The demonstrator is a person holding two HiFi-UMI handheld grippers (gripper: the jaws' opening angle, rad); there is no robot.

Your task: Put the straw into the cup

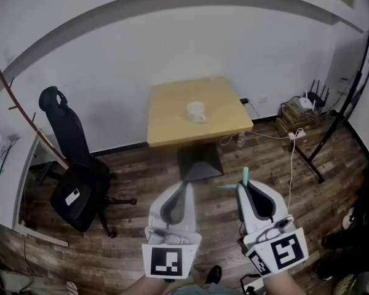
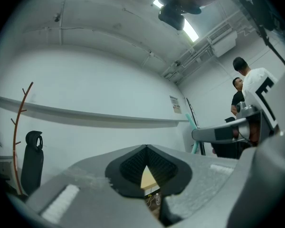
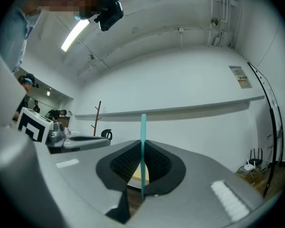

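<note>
A white cup (image 1: 197,111) stands near the middle of a small yellow-topped table (image 1: 172,125), well ahead of both grippers. My right gripper (image 1: 246,188) is shut on a teal straw (image 1: 245,175), which stands upright between its pads. In the right gripper view the straw (image 3: 143,146) rises straight up out of the closed jaws (image 3: 143,175). My left gripper (image 1: 187,188) is beside it on the left, shut with nothing held. Its jaws (image 2: 146,150) meet at the tip, and a sliver of the table shows below them. The right gripper (image 2: 218,133) and the straw (image 2: 192,125) also appear in the left gripper view.
A black office chair (image 1: 74,171) stands on the wooden floor at the left, with a red-brown coat rack (image 1: 18,103) behind it. Boxes, routers and cables (image 1: 301,112) lie at the right wall beside a black stand (image 1: 332,128). Two people (image 2: 247,80) stand at the right.
</note>
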